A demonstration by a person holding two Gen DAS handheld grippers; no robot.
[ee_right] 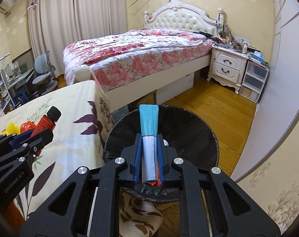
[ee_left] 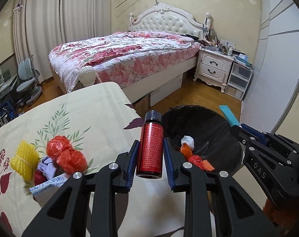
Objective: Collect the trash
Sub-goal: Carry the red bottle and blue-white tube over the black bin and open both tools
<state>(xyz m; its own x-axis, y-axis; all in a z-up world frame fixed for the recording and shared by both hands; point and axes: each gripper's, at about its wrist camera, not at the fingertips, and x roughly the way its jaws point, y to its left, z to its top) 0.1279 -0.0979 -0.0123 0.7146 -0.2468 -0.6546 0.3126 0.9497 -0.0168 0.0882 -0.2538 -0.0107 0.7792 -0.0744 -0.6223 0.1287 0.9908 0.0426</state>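
The left gripper (ee_left: 149,158) has its blue-padded fingers (ee_left: 132,164) pinching a small red bottle with a black screw cap and fine printed text (ee_left: 150,146); the bottle stands nearly upright between them, held over the right edge of the worktop (ee_left: 90,108), just beside the bin. The right gripper (ee_right: 149,156) has its fingers (ee_right: 136,158) pinching a long flat packet, silver-grey at the near end and teal at the far end (ee_right: 149,130), which points forward over the mouth of the round bin lined with a black plastic bag (ee_right: 198,130).

On the worktop, which is covered with a cream cloth printed with leaves and maroon flowers, a pile of trash lies to the left of the left gripper: a yellow foam net bundle (ee_left: 24,161), a crumpled orange-red plastic net (ee_left: 65,155), a scrap of pale purple paper (ee_left: 49,167) and a white wrapper with blue print (ee_left: 48,185), all touching one another.

Inside the bin lie a white crumpled wad (ee_left: 188,141) and orange-red scraps (ee_left: 198,161), close together on the liner.

Farther off, across a wooden floor (ee_right: 218,106), stands a bed with a red and pink floral cover and a white tufted headboard (ee_left: 125,57). Beside it is a white two-drawer nightstand (ee_left: 214,67) crowded with small items, next to a clear plastic drawer unit (ee_left: 238,79). Pale curtains (ee_left: 50,19) hang along the far wall, with grey desk chairs (ee_left: 29,83) near them.
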